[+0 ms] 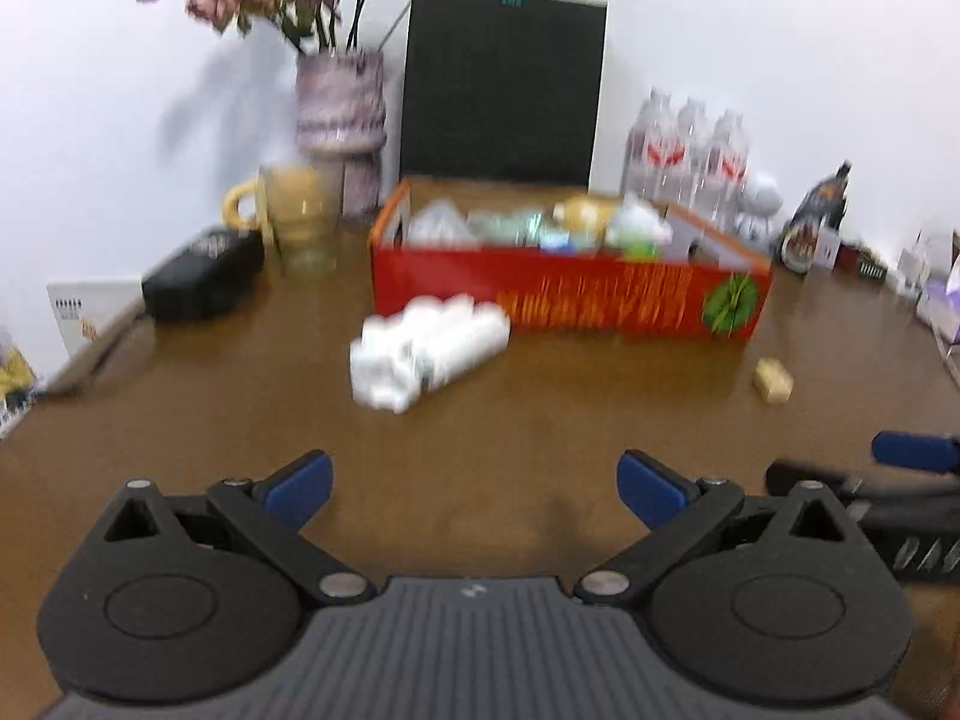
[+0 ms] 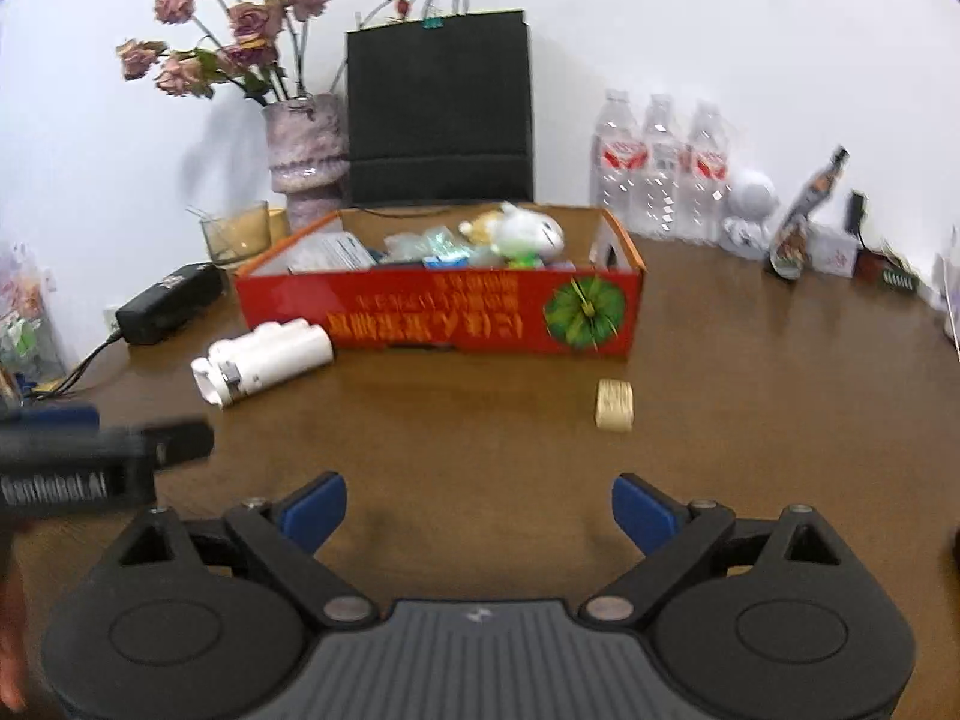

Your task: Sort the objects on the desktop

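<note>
Both grippers hang low over the brown table [image 2: 480, 420], side by side and pointing toward the far wall. On the left gripper [image 1: 474, 489] the blue-tipped fingers [image 1: 300, 483] are spread wide with nothing between them, and the right gripper [image 2: 479, 510] is the same, jaws fully apart and empty, its fingers [image 2: 645, 513] over bare wood. From the left wrist view the right gripper's tip shows at the right edge, level with it. Ahead of them a white bundle of bottles [image 2: 264, 360] lies on its side just in front of the left end of the red cardboard box [image 2: 456, 315], near it but seemingly not touching. A small tan block [image 2: 613, 405] sits alone on the table, in front of the box's right end and a little apart from it. The box already holds a white plush toy [image 2: 531, 231] and several packets. Behind it stand a black paper bag [image 2: 441, 108], a vase of dried roses [image 2: 306, 144] and three water bottles [image 2: 660, 168]. The left wrist picture is blurred.
</note>
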`<state>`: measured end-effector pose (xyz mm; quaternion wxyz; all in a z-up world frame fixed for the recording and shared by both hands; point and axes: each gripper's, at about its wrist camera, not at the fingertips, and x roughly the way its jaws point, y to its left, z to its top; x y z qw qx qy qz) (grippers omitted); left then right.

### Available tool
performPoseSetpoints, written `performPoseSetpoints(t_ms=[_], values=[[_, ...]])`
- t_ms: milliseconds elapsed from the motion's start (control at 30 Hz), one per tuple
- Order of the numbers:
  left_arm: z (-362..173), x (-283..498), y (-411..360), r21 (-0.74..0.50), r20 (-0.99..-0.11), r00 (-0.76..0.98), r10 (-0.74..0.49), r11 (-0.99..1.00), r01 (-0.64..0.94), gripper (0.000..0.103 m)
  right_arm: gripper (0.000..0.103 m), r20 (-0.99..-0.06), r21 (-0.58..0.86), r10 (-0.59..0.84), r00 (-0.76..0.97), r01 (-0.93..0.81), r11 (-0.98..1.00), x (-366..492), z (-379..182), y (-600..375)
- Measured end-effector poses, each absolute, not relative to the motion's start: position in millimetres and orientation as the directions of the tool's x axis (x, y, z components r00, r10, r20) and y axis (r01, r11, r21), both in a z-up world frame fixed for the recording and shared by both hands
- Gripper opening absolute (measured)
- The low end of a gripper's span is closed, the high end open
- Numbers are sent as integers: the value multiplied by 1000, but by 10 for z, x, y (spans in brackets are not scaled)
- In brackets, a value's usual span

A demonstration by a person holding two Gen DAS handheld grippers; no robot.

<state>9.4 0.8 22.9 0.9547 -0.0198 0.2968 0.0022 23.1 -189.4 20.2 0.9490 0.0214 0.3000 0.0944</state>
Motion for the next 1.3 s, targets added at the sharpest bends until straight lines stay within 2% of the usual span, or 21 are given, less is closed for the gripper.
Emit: performPoseSetpoints(t_ms=[133,467,633,933,1300], values=[[86,124,7,-40,-591,806,-8,999,-19,103,98,-576,163,186,796,-112,980,288,49,-1987],[25,133,6,-51,-625,780,-14,998,-23,103,99,-577,74,134,806,-111,991,221,-69,-1841],[8,160,-79,5,-641,767,18,1000,-19,103,99,-593,98,147,791,-110,989,261,-80,-1876],[12,157,-80,2,-642,767,15,1000,-18,103,103,-625,89,136,769,-103,991,302,-123,-1861],[14,164,-71,2,-642,767,15,1000,-18,103,103,-630,72,135,765,-115,991,300,-125,-1854]])
